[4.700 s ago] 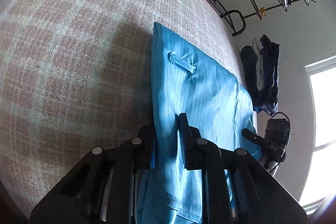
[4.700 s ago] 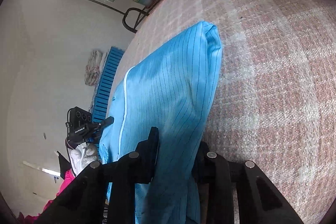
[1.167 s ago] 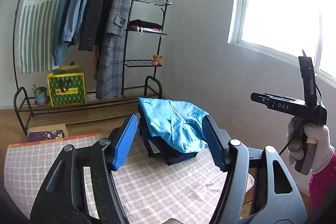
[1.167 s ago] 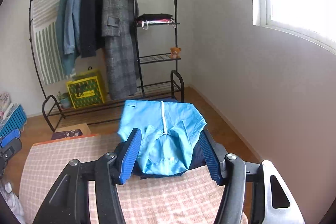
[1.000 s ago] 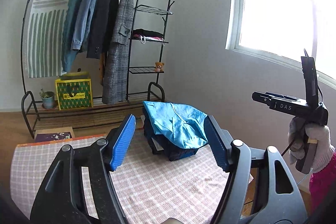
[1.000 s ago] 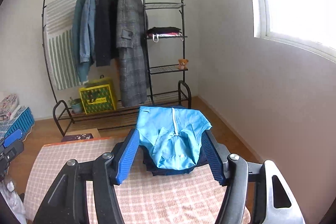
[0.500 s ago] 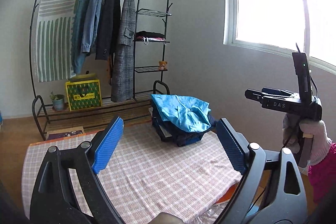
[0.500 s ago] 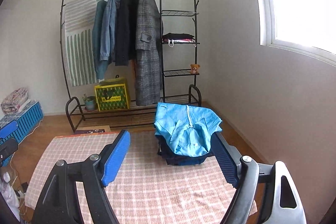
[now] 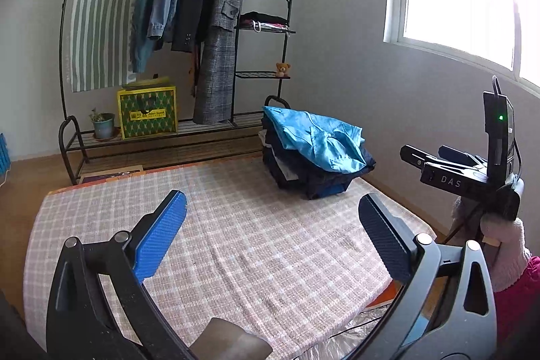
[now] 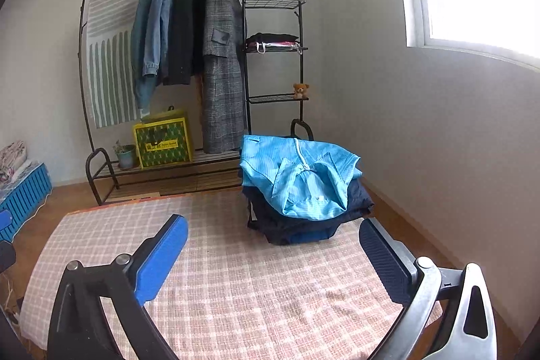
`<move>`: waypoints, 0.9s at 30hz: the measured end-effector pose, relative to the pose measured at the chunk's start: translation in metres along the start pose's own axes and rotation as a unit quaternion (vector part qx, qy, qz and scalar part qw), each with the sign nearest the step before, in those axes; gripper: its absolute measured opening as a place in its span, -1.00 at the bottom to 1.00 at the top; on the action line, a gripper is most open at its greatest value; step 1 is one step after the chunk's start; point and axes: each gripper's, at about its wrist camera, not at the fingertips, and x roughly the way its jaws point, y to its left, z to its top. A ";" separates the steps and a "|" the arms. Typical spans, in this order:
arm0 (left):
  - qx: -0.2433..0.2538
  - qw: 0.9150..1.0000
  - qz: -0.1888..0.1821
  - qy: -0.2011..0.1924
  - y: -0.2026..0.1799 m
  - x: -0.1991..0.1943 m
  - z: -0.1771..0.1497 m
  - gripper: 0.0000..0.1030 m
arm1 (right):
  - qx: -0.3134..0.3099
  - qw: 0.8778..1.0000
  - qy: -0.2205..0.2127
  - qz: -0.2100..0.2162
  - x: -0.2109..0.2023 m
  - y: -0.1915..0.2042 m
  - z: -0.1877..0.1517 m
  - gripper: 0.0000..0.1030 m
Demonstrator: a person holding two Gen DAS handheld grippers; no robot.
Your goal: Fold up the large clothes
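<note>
Looking at where you are, the fold itself seems finished: the blue shirt (image 10: 300,181) sits folded on top of the pile of dark clothes (image 10: 303,225), ahead of both tongs and a bit off to the right, at the far right corner of the checked desk (image 10: 236,292). Your left tongs (image 9: 270,235) are spread wide and hold nothing, and your right tongs (image 10: 270,255) are spread the same way, also empty. In the left view you can see your right hand (image 9: 503,245) in its pink glove, off to the right of the left tongs and clear of the desk.

So I'd say you're between garments. The next move probably calls for fetching another large piece and spreading it flat on the bare cloth in front of the tongs. Nothing unfolded shows within reach, though. The coats on the rack (image 10: 189,32) behind the desk are the only other big clothes I can spot, and whether they count, no idea.

Compared with a few seconds back, big change: both tongs were pinching that blue shirt right up close over the cloth. Since then you've let go, opened up and backed well away, and the pile now looks smaller and farther off than half a second ago.
</note>
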 end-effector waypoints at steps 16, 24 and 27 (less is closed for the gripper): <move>0.002 0.998 0.012 0.055 0.013 0.051 -0.050 1.00 | 0.005 0.999 0.038 -0.031 0.053 0.020 -0.063 0.99; 0.007 0.998 0.015 0.063 0.019 0.067 -0.057 1.00 | 0.027 0.998 0.042 -0.043 0.060 0.012 -0.067 0.99; 0.006 0.998 0.019 0.061 0.022 0.069 -0.058 1.00 | 0.032 0.998 0.046 -0.043 0.064 0.013 -0.068 0.99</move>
